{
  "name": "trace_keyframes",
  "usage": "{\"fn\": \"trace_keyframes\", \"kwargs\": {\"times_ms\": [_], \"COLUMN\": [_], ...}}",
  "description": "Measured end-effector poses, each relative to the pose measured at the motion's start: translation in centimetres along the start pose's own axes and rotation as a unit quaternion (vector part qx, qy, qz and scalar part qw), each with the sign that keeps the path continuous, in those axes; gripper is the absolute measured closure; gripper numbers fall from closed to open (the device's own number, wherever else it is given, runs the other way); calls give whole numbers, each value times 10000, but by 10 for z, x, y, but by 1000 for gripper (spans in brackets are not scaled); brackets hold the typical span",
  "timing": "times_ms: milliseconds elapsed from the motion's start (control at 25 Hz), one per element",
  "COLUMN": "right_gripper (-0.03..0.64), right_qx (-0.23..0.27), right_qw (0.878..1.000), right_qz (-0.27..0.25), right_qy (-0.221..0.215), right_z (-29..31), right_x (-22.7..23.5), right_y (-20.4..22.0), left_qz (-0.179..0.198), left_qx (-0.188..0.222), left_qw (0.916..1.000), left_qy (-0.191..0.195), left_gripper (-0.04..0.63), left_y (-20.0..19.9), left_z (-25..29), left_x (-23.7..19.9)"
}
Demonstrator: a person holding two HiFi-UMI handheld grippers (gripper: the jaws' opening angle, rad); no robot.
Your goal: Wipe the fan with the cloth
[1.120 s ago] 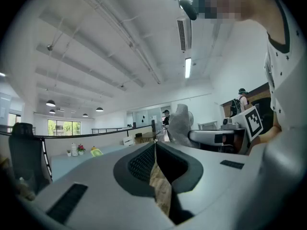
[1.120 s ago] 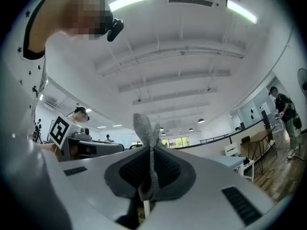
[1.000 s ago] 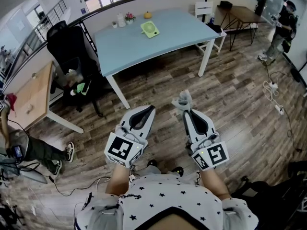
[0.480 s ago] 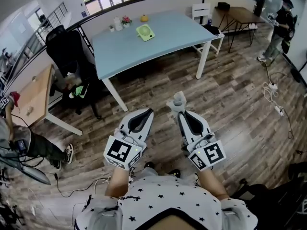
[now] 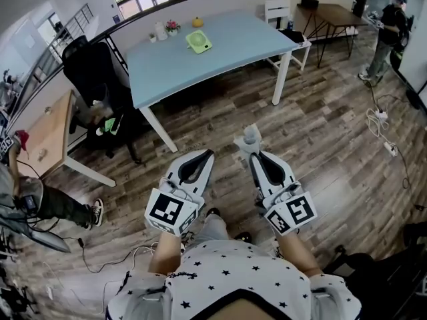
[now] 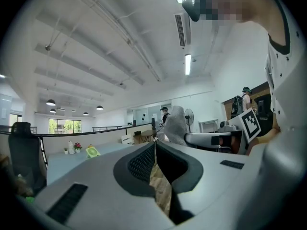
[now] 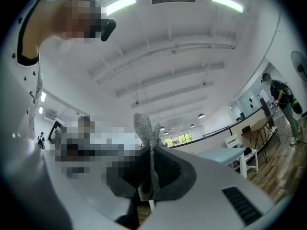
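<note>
My right tool (image 5: 252,151) is clamped on the grey cloth (image 5: 250,137), which pokes out past its tips. My left tool (image 5: 203,153) is closed with nothing in it. The green fan (image 5: 199,42) sits on the blue counter (image 5: 227,59) at 12 o'clock, well apart from both.

The fan (image 5: 199,42) on the far surface (image 5: 227,55) is too small for its grille to be made out; the little things (image 5: 172,27) beside it likewise; most of the cloth (image 5: 250,137) lies hidden inside the right tongs (image 5: 251,149); a person (image 5: 40,205) is cut off by the left edge.
</note>
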State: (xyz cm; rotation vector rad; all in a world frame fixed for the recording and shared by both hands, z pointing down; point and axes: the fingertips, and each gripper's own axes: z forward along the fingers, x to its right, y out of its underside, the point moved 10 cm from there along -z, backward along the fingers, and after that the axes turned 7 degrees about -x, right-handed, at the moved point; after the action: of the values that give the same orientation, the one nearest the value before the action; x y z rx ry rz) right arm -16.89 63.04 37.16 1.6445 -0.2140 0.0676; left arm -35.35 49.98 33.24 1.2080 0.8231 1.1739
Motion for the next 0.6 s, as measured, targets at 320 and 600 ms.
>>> {"fn": "trace_keyframes", "kwargs": {"times_ms": [320, 600], "right_gripper": [597, 597], "right_qx": [-89, -117], "right_qw": [9999, 9998], "right_qz": [-27, -74], "right_qy": [63, 156], "right_z": [12, 47], "right_x": [17, 36], "right_y": [2, 0], "left_qz": [-104, -88], "left_qx": [96, 202], "left_qw": [9999, 9994], "left_qy": [92, 272], "left_gripper": [561, 561], "left_y": [6, 4], "left_z": [25, 55], "left_x": [-15, -53]}}
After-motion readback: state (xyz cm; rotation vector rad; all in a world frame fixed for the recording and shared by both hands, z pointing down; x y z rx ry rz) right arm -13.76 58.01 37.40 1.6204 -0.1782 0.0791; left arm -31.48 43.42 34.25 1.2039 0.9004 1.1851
